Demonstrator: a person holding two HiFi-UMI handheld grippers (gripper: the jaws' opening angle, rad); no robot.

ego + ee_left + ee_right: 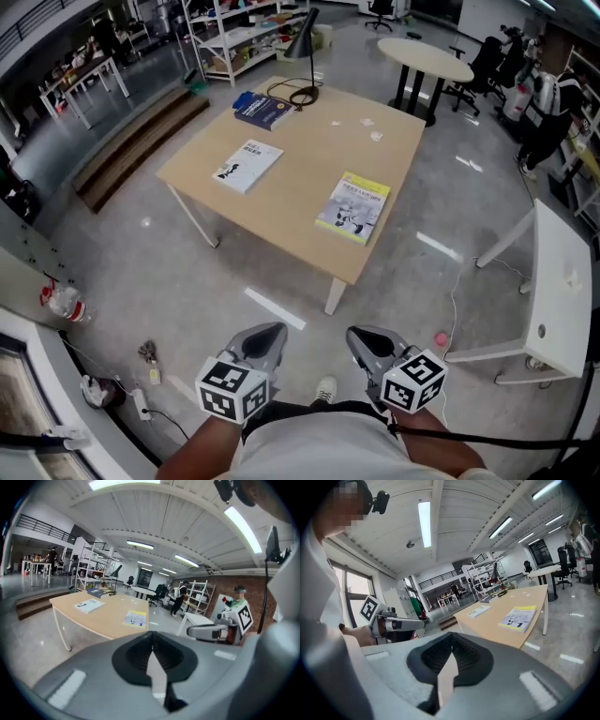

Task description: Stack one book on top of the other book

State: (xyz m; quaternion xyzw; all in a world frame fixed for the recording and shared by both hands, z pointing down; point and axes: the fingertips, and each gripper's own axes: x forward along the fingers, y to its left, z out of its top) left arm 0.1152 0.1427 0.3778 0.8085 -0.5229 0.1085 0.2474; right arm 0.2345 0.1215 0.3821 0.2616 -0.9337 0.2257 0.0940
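1 yellow bk (353, 207), white bk (247, 165) apart.

Grey moulded left gripper (270, 330) and right gripper (357, 336), each bearing a black-and-white marker cube (234, 389); white shirt (328, 452), pale shoe (325, 387).

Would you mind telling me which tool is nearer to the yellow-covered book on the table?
Right. The right tool sits short of the table, almost in line with the yellow-covered book; the left tool is farther off to the left.
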